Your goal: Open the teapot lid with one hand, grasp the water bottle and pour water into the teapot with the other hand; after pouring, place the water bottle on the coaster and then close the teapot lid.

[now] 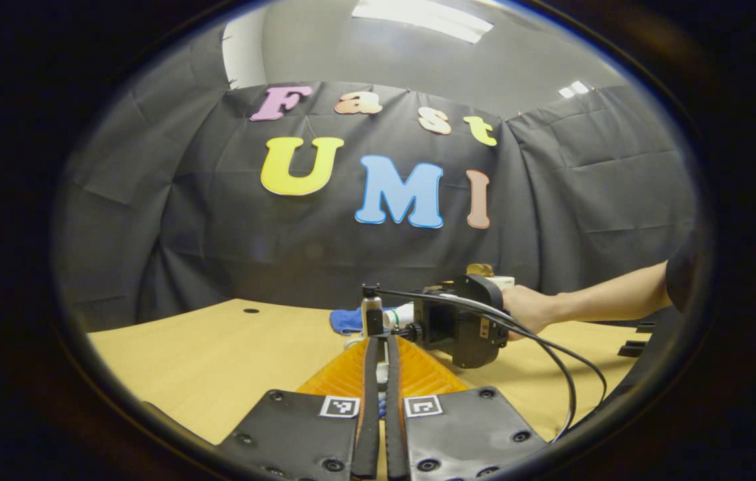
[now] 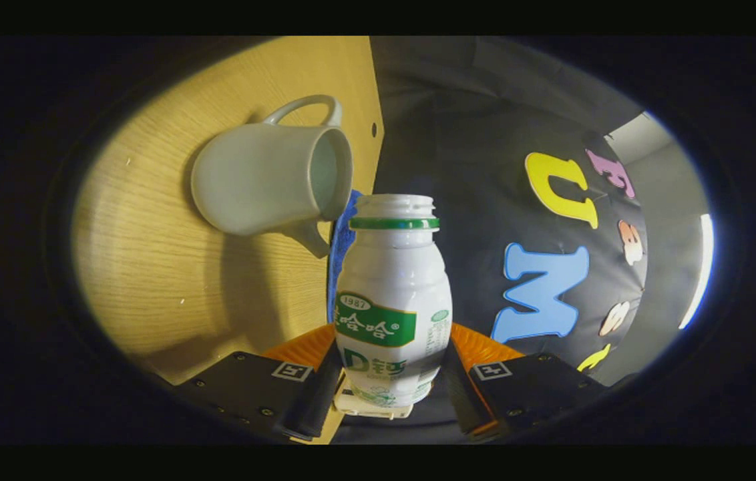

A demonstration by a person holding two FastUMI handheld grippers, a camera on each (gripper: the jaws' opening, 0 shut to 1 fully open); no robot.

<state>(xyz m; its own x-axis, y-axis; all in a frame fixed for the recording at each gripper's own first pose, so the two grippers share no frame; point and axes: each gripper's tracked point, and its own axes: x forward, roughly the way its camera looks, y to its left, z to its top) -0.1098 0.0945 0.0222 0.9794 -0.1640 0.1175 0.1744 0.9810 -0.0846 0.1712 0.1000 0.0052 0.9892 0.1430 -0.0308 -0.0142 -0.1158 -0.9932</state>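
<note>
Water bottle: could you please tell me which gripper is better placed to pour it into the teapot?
Right. The right gripper is shut on the uncapped water bottle, whose mouth lies near the lidless teapot opening. The left gripper holds no bottle.
</note>
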